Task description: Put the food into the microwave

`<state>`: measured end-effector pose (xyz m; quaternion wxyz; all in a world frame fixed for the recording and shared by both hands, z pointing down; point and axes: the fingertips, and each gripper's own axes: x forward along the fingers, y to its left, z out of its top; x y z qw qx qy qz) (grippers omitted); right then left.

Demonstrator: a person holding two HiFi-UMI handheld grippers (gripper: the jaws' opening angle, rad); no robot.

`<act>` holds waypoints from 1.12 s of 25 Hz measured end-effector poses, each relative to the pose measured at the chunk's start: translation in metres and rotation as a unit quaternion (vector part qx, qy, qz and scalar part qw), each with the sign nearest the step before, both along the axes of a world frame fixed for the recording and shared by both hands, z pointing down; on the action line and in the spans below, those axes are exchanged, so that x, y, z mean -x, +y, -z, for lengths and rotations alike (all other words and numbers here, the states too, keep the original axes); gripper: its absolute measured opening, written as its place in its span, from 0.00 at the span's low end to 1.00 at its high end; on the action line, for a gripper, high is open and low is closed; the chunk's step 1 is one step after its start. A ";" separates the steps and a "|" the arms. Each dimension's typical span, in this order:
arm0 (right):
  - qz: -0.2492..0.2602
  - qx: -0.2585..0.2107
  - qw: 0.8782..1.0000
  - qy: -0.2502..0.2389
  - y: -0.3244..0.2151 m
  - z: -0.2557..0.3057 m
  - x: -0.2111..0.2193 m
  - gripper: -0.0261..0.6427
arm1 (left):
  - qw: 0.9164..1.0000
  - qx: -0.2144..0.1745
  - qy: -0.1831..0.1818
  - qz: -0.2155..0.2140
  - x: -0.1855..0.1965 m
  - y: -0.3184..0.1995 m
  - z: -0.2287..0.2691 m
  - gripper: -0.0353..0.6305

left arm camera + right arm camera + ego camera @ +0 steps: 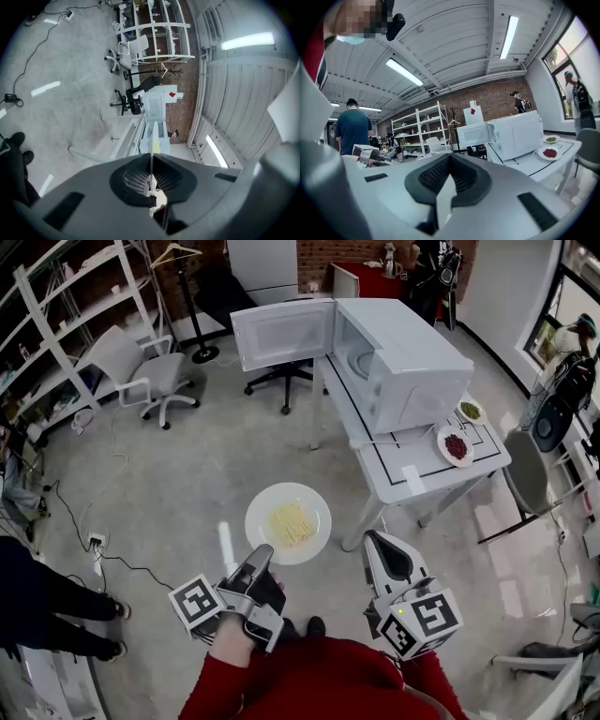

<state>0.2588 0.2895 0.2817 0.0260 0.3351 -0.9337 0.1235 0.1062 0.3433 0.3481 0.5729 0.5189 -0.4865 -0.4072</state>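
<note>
A white plate of pale yellow food (289, 522) hangs over the floor, level, in front of me. My left gripper (262, 559) is shut on its near rim. In the left gripper view the plate's rim (153, 146) shows edge-on as a thin white line, pinched in my left gripper (151, 180). My right gripper (375, 542) is beside the plate on the right, shut and empty; the right gripper view shows the right gripper (445, 187) holding nothing. The white microwave (405, 360) stands on the white table (403, 486), its door (281, 334) swung open to the left. It also appears as the microwave (516, 135).
On the table right of the microwave sit a plate of red food (456, 446) and a small dish of green food (471, 411). A white chair (141, 371) and a black chair (281, 371) stand beyond. A person's legs (56, 610) and a floor cable (94, 540) are at the left.
</note>
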 end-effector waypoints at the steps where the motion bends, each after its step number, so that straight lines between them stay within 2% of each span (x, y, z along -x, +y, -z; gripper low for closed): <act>1: -0.003 -0.001 1.000 0.006 -0.003 -0.001 -0.002 0.06 | 1.000 -0.001 -0.004 0.001 -0.001 -0.003 0.001 0.09; 6: -0.024 -0.002 0.999 0.024 -0.017 0.000 -0.010 0.06 | 1.000 -0.011 -0.017 0.007 -0.002 -0.015 0.008 0.09; 9: -0.027 -0.004 0.999 0.018 -0.021 0.005 -0.009 0.06 | 1.000 -0.020 -0.019 0.008 -0.002 -0.021 0.015 0.09; 18: -0.034 0.004 0.999 0.016 -0.039 0.003 0.004 0.06 | 1.000 -0.022 -0.012 -0.005 0.004 -0.048 0.012 0.09; 23: -0.041 0.012 0.999 0.020 -0.063 -0.004 0.029 0.06 | 0.999 -0.027 -0.006 -0.017 0.025 -0.082 0.009 0.09; 28: -0.055 0.019 0.998 0.023 -0.099 -0.006 0.068 0.06 | 0.999 -0.025 -0.003 -0.038 0.064 -0.128 0.003 0.09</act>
